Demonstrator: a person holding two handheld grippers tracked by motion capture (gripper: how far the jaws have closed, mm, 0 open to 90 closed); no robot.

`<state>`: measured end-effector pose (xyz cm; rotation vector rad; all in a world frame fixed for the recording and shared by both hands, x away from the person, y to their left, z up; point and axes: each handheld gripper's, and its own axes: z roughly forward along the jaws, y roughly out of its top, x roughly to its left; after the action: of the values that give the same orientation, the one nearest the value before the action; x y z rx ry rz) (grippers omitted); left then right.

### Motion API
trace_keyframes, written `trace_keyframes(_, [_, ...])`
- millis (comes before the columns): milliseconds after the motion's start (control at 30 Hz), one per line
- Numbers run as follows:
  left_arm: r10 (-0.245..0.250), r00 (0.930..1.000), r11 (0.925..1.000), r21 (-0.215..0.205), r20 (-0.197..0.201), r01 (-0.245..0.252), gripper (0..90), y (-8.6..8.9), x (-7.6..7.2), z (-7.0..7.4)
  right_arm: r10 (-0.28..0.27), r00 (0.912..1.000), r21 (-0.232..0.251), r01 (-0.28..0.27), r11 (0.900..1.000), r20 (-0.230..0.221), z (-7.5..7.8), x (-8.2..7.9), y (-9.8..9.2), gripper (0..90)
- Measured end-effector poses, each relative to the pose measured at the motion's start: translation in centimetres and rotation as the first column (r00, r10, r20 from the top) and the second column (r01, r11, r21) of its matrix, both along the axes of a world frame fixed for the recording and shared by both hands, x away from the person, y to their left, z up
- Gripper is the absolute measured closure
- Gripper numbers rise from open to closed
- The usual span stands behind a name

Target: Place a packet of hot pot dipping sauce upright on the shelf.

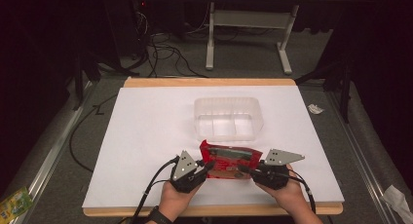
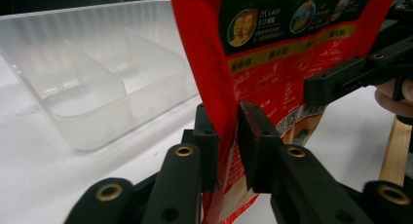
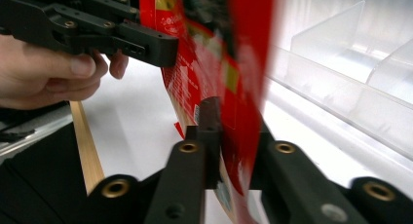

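Note:
A red printed pouch (image 1: 230,160) is held between both grippers just above the white table near its front edge. My left gripper (image 1: 208,166) is shut on the pouch's left edge; the left gripper view has the pouch (image 2: 272,63) pinched between the black jaws (image 2: 228,136). My right gripper (image 1: 247,170) is shut on the right edge, and the pouch (image 3: 219,73) rises from its jaws (image 3: 229,136) in the right gripper view. The other gripper (image 3: 146,41) and a hand (image 3: 53,73) appear beyond it.
A clear plastic tray (image 1: 229,118) with inner dividers stands just behind the pouch, mid-table; its compartments (image 2: 97,73) hold nothing. The table's wooden front edge (image 1: 214,210) lies under the hands. Cables and a table frame (image 1: 248,34) are on the floor beyond.

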<state>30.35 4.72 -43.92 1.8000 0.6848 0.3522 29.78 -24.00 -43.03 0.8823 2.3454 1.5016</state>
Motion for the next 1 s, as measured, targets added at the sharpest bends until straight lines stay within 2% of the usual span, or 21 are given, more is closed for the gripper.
trace_keyframes(33, [-0.002,1.0000,1.0000,0.003,-0.001,0.002,75.3,0.1,0.0,0.0,0.002,1.0000,-0.001,-0.002,1.000,0.001,0.0,-0.1,0.1,87.2])
trace_keyframes(133, [0.008,0.9998,0.9998,0.018,0.017,-0.008,61.8,0.2,-0.2,0.0,0.021,0.9998,-0.015,-0.021,1.000,-0.002,0.1,-0.2,0.2,88.2])
trace_keyframes(167, [0.008,0.9998,0.9997,0.023,0.018,-0.009,61.8,0.3,-0.3,0.1,0.025,0.9997,-0.023,-0.026,0.999,-0.004,0.1,-0.3,0.2,88.6])
trace_keyframes(267, [0.010,0.9996,0.9997,0.023,0.025,-0.011,50.5,0.6,-0.4,0.2,0.014,0.9999,-0.026,-0.014,1.000,-0.010,0.3,-0.5,0.3,89.9])
trace_keyframes(433, [0.026,0.9985,0.9989,0.037,0.048,-0.028,46.1,1.5,-1.0,0.4,-0.015,0.9988,0.014,0.016,1.000,-0.047,0.4,-0.5,0.1,90.0])
trace_keyframes(533, [0.029,0.9967,0.9978,0.056,0.075,-0.034,44.8,1.9,-1.3,0.7,-0.020,0.9988,0.016,0.021,1.000,-0.045,0.5,-0.7,0.0,90.0])
trace_keyframes(633, [0.032,0.9957,0.9969,0.068,0.087,-0.038,43.6,2.3,-1.4,0.9,-0.027,0.9990,0.016,0.028,0.999,-0.035,0.7,-1.1,0.1,90.0])
trace_keyframes(800, [0.061,0.9969,0.9942,0.086,0.050,-0.065,41.7,3.9,-1.3,1.3,-0.045,0.9986,0.018,0.046,0.999,-0.027,1.2,-1.5,0.0,90.0])
trace_keyframes(867, [0.061,0.9975,0.9911,0.117,0.035,-0.065,39.4,4.5,-1.5,1.1,-0.062,0.9980,0.019,0.062,0.998,-0.013,1.4,-1.7,-0.2,90.0])
trace_keyframes(900, [0.062,0.9977,0.9867,0.149,0.028,-0.066,37.6,5.2,-1.6,0.7,-0.072,0.9974,0.019,0.072,0.997,-0.010,1.5,-1.8,-0.3,90.0])
trace_keyframes(1000, [0.076,0.9969,0.9835,0.163,0.020,-0.078,33.2,5.8,-1.7,0.2,-0.086,0.9963,0.024,0.086,0.996,-0.003,1.6,-1.8,-0.5,90.0])
